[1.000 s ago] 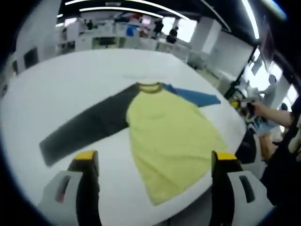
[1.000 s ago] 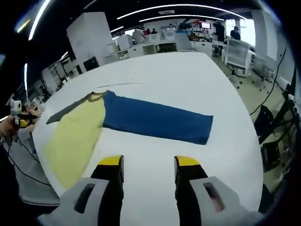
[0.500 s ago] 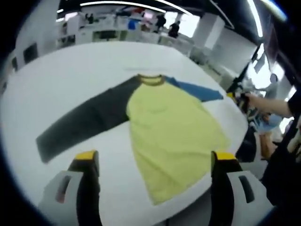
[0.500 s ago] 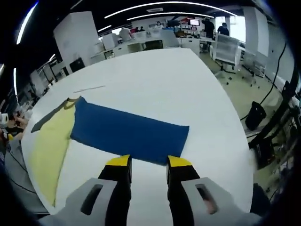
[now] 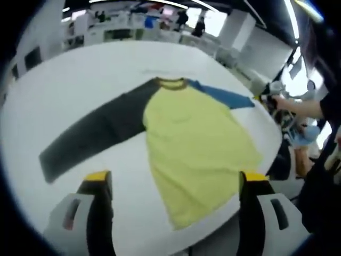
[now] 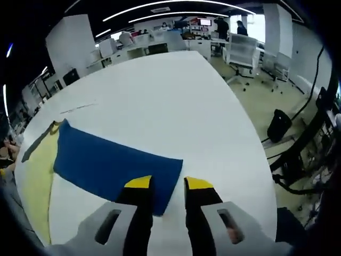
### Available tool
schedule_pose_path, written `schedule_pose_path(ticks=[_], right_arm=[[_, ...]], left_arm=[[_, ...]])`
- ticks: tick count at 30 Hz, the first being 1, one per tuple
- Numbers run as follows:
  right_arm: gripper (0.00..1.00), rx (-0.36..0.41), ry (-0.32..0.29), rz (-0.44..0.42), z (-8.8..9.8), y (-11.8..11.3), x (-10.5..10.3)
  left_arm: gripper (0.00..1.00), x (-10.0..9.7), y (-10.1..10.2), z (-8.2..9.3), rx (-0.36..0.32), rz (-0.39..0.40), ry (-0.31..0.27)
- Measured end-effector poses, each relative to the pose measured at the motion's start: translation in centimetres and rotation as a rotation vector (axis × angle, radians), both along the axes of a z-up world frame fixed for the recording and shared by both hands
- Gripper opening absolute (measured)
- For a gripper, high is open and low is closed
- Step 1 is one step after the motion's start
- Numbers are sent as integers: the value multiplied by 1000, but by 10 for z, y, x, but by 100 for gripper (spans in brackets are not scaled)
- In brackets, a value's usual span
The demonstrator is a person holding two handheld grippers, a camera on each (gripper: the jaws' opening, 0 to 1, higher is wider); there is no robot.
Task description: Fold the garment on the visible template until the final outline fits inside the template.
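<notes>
White table (image 6: 176, 90) carried the shirt (image 5: 192, 144) spread flat mid-frame; right hand-held gripper (image 6: 162, 184), jaws narrowly parted & empty, sat at the blue sleeve (image 6: 114, 165) cuff, left hand-held gripper (image 5: 173, 176) wide open—pinch cuff edge squarely.

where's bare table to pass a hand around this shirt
Free: the white table beyond the long blue sleeve, and the patch between the dark grey sleeve and the yellow shirt body. Crowded: the yellow hem reaches the near table edge, and the right gripper sits at the blue cuff.
</notes>
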State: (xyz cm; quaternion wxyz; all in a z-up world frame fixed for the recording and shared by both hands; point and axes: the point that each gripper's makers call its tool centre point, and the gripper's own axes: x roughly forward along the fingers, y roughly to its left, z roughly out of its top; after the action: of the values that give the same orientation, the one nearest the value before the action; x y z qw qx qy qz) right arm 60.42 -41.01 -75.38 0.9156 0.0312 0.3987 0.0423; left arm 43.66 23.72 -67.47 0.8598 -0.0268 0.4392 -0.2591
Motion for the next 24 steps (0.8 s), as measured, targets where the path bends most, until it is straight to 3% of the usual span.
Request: schedule_pose_path(ticks=[1, 2, 3, 10, 18, 24], right_arm=[[20, 0, 0, -1, -1, -1, 1], [18, -3, 4, -8, -14, -14, 26], [17, -12, 6, -17, -16, -15, 27], [18, -41, 29, -13, -18, -23, 20], [17, -32, 40, -15, -21, -11, 23], [10, -54, 59, 4, -25, -12, 26]], left_arm=[[95, 0, 0, -1, -1, 1, 1], [95, -1, 0, -2, -2, 5, 4], [95, -1, 0, -2, -4, 7, 5], [95, -5, -1, -10, 16, -7, 28], [95, -3, -1, -11, 14, -2, 27], [95, -7, 0, -14, 22, -1, 31]])
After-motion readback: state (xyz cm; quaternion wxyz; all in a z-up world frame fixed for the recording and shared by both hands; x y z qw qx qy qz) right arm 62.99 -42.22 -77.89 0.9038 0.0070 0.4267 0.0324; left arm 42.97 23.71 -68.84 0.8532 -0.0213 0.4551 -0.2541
